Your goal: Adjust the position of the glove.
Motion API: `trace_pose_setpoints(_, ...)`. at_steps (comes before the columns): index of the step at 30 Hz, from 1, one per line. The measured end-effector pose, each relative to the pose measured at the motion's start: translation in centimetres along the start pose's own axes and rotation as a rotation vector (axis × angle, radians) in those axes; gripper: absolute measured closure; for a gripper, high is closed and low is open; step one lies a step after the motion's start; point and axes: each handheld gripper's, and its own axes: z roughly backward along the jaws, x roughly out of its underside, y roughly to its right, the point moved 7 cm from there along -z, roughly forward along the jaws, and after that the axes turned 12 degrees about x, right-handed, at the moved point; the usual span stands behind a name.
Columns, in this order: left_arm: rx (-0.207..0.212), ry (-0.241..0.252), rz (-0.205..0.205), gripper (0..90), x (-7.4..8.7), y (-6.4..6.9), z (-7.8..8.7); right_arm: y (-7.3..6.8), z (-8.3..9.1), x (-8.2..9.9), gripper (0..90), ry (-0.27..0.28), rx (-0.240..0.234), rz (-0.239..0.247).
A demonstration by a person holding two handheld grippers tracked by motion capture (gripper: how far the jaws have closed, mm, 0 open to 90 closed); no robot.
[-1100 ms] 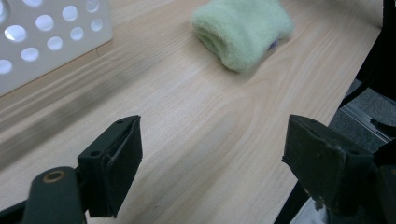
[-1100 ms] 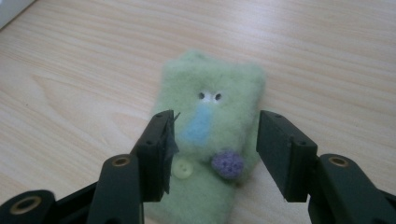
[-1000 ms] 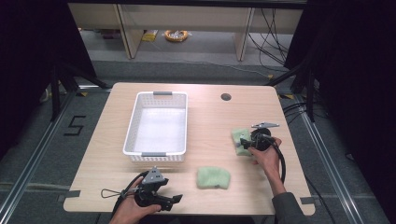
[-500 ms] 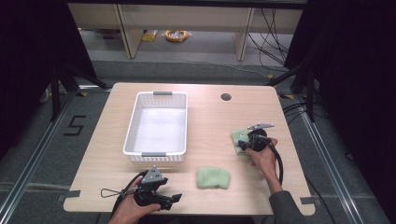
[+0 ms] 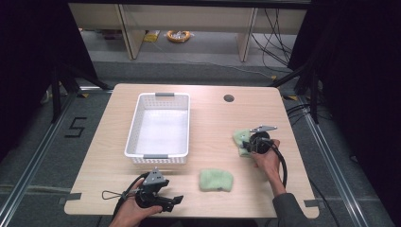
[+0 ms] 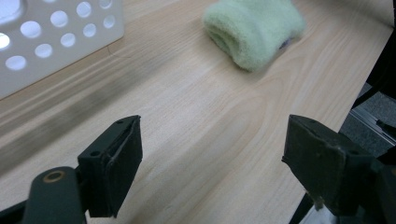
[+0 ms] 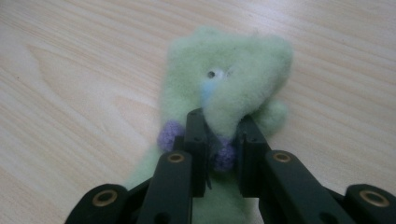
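Pale wood-grain table on a grey floor, dark curtains at both sides, shelving legs and cables beyond the far edge. On the left half of the top, a white perforated plastic basket, nothing visible in it. On the right side, near the edge, a fuzzy green sock with purple pom-poms, seen close in the right gripper view. Pinched at a raised fold by the right gripper, jaws just closed in on the fabric, pads pressing a bunch of green fleece between them, the rest of the sock lying flat on the wood. Right hand behind the tool, cable looping back toward the sleeve.

Nearer the front edge, about midway across, a second green sock, rolled into a bundle, lying alone; same bundle at the top of the left gripper view. Well left of it, close to the front edge, the left gripper, held low over bare wood, jaws spread wide with nothing between them. Basket wall at that view's upper left corner.
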Motion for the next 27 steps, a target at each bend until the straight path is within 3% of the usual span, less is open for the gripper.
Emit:
trace_pose_setpoints(2,-0.001,-0.003,0.016,19.1,0.1,0.0,0.0,0.0,0.2,0.0,79.8,-0.012,-0.017,-0.015)
trace_pose_setpoints(3,-0.001,-0.003,0.016,19.1,0.1,0.0,0.0,0.2,0.2,0.0,80.2,0.004,-0.010,0.000)
trace_pose_setpoints(4,-0.003,-0.018,-0.007,19.1,0.1,-0.2,0.2,0.1,0.3,-0.1,80.5,0.006,-0.024,-0.013)
trace_pose_setpoints(9,-0.003,-0.021,-0.011,19.1,0.2,-0.2,0.1,0.1,0.9,-0.3,81.6,0.014,-0.034,-0.016)
trace_pose_setpoints(15,-0.005,-0.003,0.004,19.1,0.1,-0.1,-0.1,0.2,1.4,-0.5,81.8,0.030,-0.039,0.007)
trace_pose_setpoints(17,-0.019,-0.025,-0.010,19.1,0.2,-0.4,0.1,0.0,1.9,-0.6,81.8,0.031,-0.057,-0.020)
trace_pose_setpoints(20,-0.007,-0.009,0.002,19.1,0.2,-0.2,0.0,0.1,2.2,-0.7,81.8,0.055,-0.064,-0.001)
trace_pose_setpoints(21,-0.018,-0.027,-0.013,19.1,0.2,-0.4,0.1,0.0,2.4,-0.7,81.8,0.042,-0.077,-0.024)
trace_pose_setpoints(22,-0.020,-0.024,-0.008,19.1,0.2,-0.4,0.1,0.2,2.5,-0.8,81.9,0.058,-0.060,-0.010)
trace_pose_setpoints(24,-0.004,-0.007,-0.001,19.1,0.2,-0.2,0.0,0.2,2.8,-1.0,81.8,0.084,-0.068,-0.009)
trace_pose_setpoints(27,-0.023,-0.025,-0.010,19.1,0.3,-0.4,0.1,0.3,3.1,-1.1,81.8,0.101,-0.072,0.014)
